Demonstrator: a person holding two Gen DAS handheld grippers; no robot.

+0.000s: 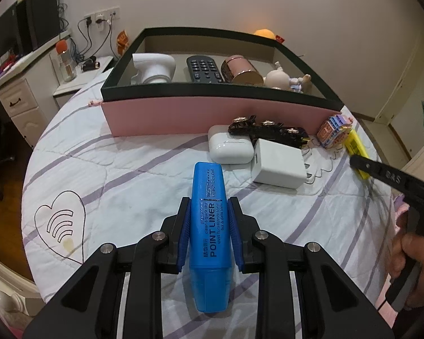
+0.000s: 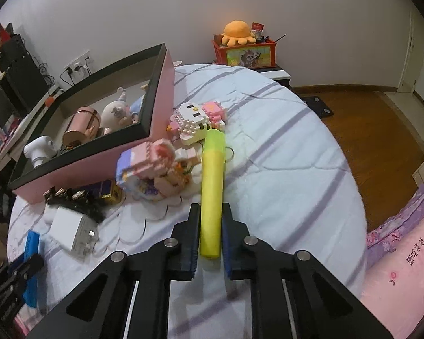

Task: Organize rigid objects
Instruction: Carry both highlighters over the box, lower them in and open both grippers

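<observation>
My left gripper (image 1: 209, 206) is shut on a blue highlighter (image 1: 210, 226) marked POINT LINER, over the quilt. My right gripper (image 2: 210, 212) is shut on a yellow highlighter (image 2: 212, 186); it shows at the right of the left wrist view (image 1: 356, 152). The pink box with a black rim (image 1: 212, 87) stands beyond, holding a white device (image 1: 152, 67), a black remote (image 1: 205, 69), a rose-gold tin (image 1: 241, 70) and a doll (image 1: 279, 79). The box also shows in the right wrist view (image 2: 152, 107).
On the quilt before the box lie a white earbud case (image 1: 230, 148), a white charger (image 1: 278, 163), a black hair clip (image 1: 268, 131) and block figures (image 2: 152, 166). A Hello Kitty block figure (image 2: 198, 121) sits by the box corner. Desk at left, wooden floor at right.
</observation>
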